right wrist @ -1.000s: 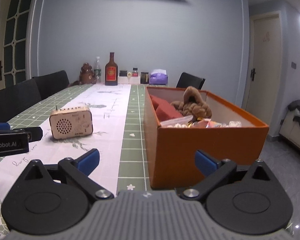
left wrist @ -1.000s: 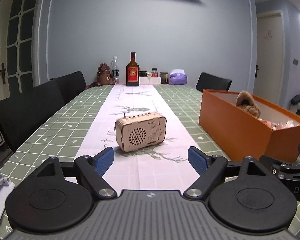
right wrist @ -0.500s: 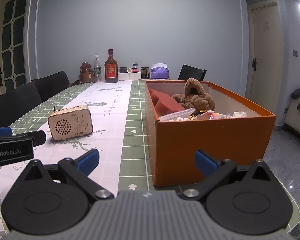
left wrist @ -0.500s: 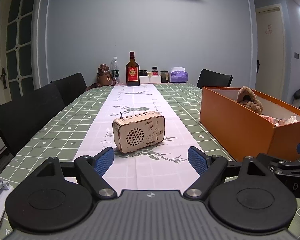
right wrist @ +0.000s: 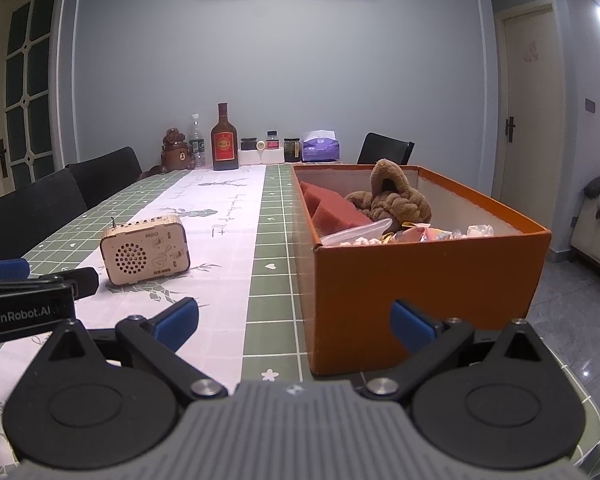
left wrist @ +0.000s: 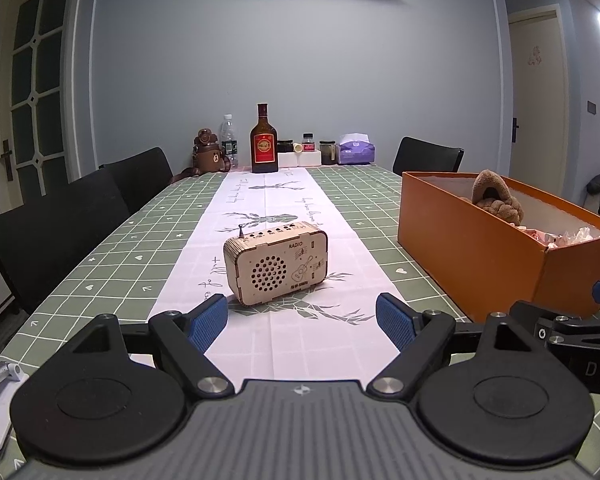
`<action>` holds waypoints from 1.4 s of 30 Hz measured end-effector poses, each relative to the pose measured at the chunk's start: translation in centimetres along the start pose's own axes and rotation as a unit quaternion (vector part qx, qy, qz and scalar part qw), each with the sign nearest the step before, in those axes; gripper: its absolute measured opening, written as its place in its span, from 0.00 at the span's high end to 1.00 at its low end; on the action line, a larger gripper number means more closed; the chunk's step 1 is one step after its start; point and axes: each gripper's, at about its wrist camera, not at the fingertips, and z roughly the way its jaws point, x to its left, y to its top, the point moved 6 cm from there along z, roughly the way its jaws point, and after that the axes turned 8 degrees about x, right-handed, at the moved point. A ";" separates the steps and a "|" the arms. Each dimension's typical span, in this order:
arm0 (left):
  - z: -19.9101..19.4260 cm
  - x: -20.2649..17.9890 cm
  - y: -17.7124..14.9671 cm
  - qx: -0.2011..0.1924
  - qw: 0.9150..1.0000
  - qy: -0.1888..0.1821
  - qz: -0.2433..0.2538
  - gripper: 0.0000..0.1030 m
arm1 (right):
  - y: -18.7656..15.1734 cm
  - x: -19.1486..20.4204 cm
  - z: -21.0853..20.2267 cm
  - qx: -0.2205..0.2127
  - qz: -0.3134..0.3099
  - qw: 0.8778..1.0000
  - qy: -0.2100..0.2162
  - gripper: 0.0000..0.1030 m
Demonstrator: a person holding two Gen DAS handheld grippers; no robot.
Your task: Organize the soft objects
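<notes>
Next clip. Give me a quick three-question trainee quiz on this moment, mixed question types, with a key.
1. True or false: the left hand-held gripper is shut on the small wooden radio box.
2. Which lies inside the open orange cardboard box? A) dark glass bottle with a red label B) brown knitted plush toy C) purple tissue pack
3. Fill in: the radio stands on the white table ____.

Key:
1. False; both it and the right hand-held gripper are open and empty.
2. B
3. runner

one radio (left wrist: 275, 267), one orange box (right wrist: 420, 280), two bottles (left wrist: 264, 140), three chairs (left wrist: 56, 236).
</notes>
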 end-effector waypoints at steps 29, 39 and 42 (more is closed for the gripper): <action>0.1 0.2 -0.3 0.006 1.000 0.003 -0.001 0.05 | -0.2 0.5 -0.1 0.002 -0.006 1.000 0.003 0.03; 0.0 0.3 -0.4 0.007 1.000 0.004 -0.003 0.05 | -0.2 0.6 -0.1 0.003 -0.007 1.000 0.003 0.03; 0.0 0.4 -0.4 0.007 1.000 0.004 -0.005 0.05 | -0.2 0.6 -0.1 0.003 -0.008 1.000 0.003 0.03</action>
